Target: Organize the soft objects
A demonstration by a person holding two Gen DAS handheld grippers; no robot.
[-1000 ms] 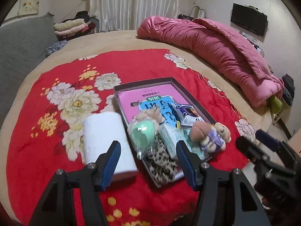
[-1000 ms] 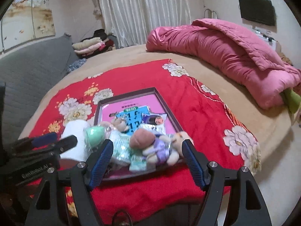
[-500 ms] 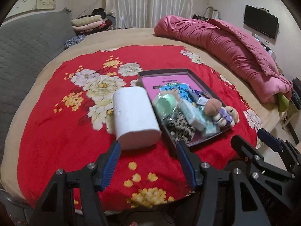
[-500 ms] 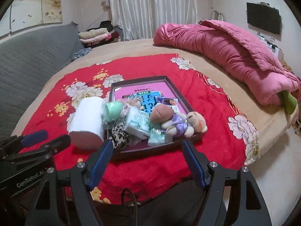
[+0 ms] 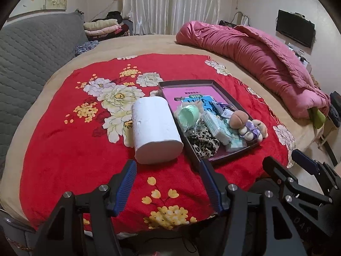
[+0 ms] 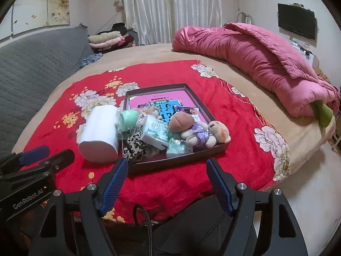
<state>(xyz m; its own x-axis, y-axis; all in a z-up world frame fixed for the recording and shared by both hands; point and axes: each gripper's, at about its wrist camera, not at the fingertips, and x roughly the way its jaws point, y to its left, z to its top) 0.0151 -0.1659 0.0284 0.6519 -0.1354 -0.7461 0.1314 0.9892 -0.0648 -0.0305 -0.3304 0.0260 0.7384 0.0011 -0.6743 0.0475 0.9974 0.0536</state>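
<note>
A dark tray (image 5: 232,159) (image 6: 177,164) lies on the red floral blanket (image 5: 74,149) (image 6: 234,160). It holds plush toys (image 5: 249,125) (image 6: 198,132), a green round thing in plastic (image 5: 188,115) (image 6: 127,117), tissue packs (image 5: 217,128) (image 6: 155,132) and a leopard-print cloth (image 5: 202,143) (image 6: 135,145). A white paper roll (image 5: 154,130) (image 6: 99,132) lies just left of the tray. My left gripper (image 5: 168,181) hovers open near the blanket's front edge, short of the roll. My right gripper (image 6: 167,181) hangs open in front of the tray, holding nothing.
A rumpled pink quilt (image 5: 255,55) (image 6: 255,57) lies along the bed's right side. A grey padded headboard (image 5: 27,59) stands at the left, folded clothes (image 5: 102,26) at the back. The bed's front edge is just below both grippers.
Both grippers have drawn back from the tray and roll toward the bed's front edge; the objects now look smaller and farther. Nothing on the bed has moved.
</note>
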